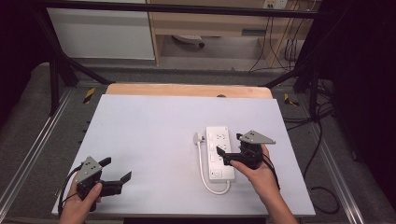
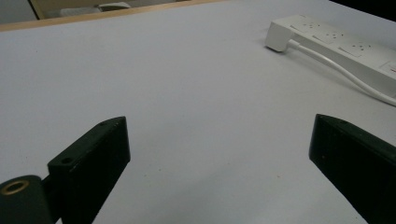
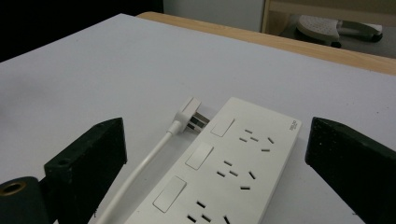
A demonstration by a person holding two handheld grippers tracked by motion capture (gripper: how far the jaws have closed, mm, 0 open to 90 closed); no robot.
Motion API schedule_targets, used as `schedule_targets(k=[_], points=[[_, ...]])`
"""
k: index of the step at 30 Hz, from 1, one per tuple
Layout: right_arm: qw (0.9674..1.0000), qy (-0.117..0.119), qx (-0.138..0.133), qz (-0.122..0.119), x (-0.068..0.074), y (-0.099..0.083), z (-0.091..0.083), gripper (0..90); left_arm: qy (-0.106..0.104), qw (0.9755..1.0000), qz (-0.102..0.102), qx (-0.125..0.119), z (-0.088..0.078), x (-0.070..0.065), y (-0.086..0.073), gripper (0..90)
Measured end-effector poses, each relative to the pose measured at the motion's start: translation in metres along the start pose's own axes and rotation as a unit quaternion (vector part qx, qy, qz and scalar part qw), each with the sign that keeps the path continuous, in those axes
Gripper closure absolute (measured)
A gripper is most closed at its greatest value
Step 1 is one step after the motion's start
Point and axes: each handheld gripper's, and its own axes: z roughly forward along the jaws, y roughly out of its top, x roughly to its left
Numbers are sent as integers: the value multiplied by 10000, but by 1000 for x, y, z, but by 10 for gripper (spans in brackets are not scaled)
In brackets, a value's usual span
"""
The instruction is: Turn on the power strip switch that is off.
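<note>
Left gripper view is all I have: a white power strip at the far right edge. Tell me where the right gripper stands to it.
Observer: In the high view the right gripper hovers at the power strip's right side, jaws reaching over its near half.
Operator: Report whether it grips anything.
Observer: No. The right gripper view has both jaws wide apart with the power strip lying flat between and beyond them, untouched.
Operator: Say where the plug is.
Observer: The plug lies on the table beside the strip's far left corner, prongs pointing at the strip, not in any socket; its cable runs along the strip's left side and loops into the near end.
</note>
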Motion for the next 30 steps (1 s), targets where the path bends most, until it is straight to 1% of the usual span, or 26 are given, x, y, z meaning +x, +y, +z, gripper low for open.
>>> schedule_targets(k=[4,8,13,16,21,25,28,30], points=[[9999,15,-100,-47,-1,3,-8,43,4,10000,-3,-9,0,0,0,53],[9996,-89,-282,-48,-8,5,-22,38,-1,10000,-2,-12,0,0,0,53],[9987,-212,-471,14,-17,5,-38,35,-3,10000,-8,-22,0,0,0,53],[9980,-289,-560,1,-22,4,-44,34,-1,10000,-14,-26,0,0,0,53],[9971,-347,-674,19,-27,4,-51,40,-1,10000,-31,-44,0,0,0,53],[9970,-379,-668,-37,-30,4,-56,55,1,10000,-43,-41,-1,1,0,53],[9980,-283,-564,-68,-32,2,-61,77,-2,10000,-43,-43,0,0,0,53],[9980,-242,-573,-75,-35,0,-66,78,-4,10000,-44,-42,0,0,0,54]])
